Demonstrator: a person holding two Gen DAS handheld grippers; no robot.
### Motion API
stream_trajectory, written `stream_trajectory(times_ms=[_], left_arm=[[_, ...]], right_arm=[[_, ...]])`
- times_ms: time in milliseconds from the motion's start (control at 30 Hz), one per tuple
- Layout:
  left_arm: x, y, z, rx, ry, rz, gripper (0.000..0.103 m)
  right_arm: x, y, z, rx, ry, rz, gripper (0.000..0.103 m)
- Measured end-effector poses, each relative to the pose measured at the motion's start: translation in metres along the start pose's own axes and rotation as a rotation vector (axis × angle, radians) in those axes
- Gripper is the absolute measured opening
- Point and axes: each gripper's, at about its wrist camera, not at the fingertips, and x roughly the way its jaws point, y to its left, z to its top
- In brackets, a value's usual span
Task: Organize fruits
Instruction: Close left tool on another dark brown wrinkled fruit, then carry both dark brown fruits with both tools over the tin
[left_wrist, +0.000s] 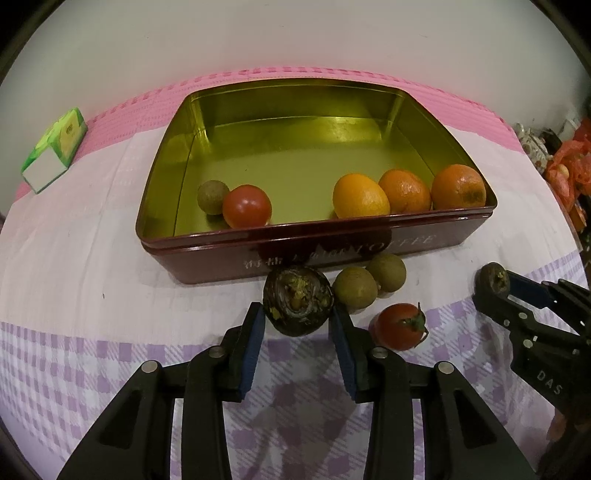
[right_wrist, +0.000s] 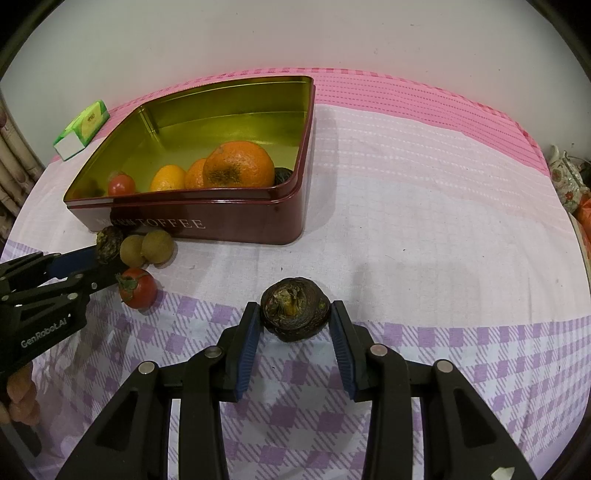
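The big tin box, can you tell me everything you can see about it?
The tin box is a shallow, lidless metal tin with rounded corners, dark red outside with pale lettering and shiny gold inside. It sits flat on the checked cloth. Along its near wall lie three orange fruits, a red tomato and a small brown fruit. The right wrist view shows something dark in one corner. Neither gripper touches it.

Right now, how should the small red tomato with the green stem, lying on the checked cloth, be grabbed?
Probably from above, pads closing across the round middle of the small red tomato. It lies tipped over, green stem pointing sideways, so keep off that end. Two round brownish fruits sit close behind it, leaving little room for a level approach.
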Motion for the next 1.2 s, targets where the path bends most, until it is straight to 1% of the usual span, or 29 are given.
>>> stream_trajectory(times_ms=[267,533,1200], left_arm=[[0.004,-0.002,0.006,-0.005,0.0,0.009,0.041],[0.0,-0.001,0.0,0.026,-0.006,0.024,0.039],[-0.012,0.019,-0.02,0.005,0.008,0.025,0.038]], right_arm=[[0.0,0.0,0.0,-0.003,-0.001,-0.003,0.037],[-0.001,0.001,0.0,-0.004,-0.003,-0.007,0.037],[0.001,0.002,0.001,-0.004,0.0,-0.019,0.036]])
